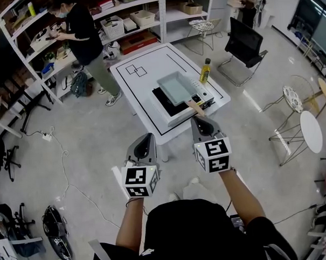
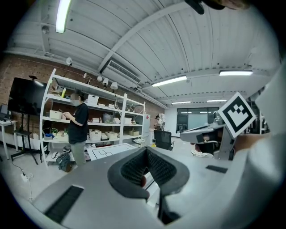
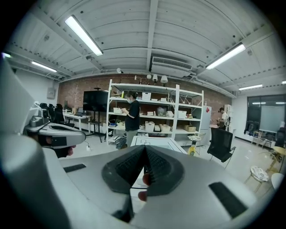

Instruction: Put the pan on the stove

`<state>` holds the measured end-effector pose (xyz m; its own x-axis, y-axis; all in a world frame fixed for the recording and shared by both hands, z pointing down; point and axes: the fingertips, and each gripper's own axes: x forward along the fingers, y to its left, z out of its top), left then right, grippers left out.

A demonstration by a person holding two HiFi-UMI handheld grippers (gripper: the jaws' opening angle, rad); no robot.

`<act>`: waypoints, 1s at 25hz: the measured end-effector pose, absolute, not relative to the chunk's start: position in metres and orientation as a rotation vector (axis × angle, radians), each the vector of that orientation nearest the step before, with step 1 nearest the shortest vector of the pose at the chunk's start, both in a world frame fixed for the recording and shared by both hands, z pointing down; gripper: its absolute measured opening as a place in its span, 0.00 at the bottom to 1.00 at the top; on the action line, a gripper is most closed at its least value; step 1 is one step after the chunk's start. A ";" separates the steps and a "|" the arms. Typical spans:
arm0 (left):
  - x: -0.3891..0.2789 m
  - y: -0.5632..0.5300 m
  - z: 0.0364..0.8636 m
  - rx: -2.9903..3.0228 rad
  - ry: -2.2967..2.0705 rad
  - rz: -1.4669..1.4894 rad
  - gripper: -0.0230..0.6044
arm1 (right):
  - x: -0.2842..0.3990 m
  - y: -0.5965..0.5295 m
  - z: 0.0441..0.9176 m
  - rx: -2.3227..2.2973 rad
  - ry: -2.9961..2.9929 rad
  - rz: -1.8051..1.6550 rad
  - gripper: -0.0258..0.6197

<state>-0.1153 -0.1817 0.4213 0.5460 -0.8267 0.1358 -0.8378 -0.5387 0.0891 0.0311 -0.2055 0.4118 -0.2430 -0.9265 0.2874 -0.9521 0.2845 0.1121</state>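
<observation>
A grey rectangular pan (image 1: 175,87) with a wooden handle (image 1: 194,105) lies on the black-topped stove (image 1: 160,101) on the white table (image 1: 140,101). Both grippers hang in the air in front of the table's near edge, apart from pan and stove. My left gripper (image 1: 149,137) is shut with nothing in it; its pads meet at the tip (image 2: 146,152). My right gripper (image 1: 199,121) is shut and empty too (image 3: 145,150), its tip close to the table's near corner. Each gripper shows in the other's view, the right (image 2: 234,115) and the left (image 3: 52,134).
A yellow bottle (image 1: 204,70) stands on the table behind the stove. A person (image 1: 86,38) stands at the white shelving (image 1: 142,17) beyond the table. A black chair (image 1: 245,45) is at the back right, round side tables (image 1: 311,131) on the right, and cables (image 1: 62,158) on the floor at left.
</observation>
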 end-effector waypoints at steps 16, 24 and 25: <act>-0.088 -0.166 0.403 2.657 -1.452 0.100 0.05 | 0.049 -0.191 0.389 1.731 -2.329 0.105 0.04; -0.066 -0.140 0.387 2.660 -1.483 0.084 0.05 | 0.065 -0.166 0.378 1.708 -2.356 0.094 0.04; -0.063 -0.137 0.386 2.661 -1.485 0.085 0.05 | 0.067 -0.163 0.378 1.707 -2.359 0.094 0.04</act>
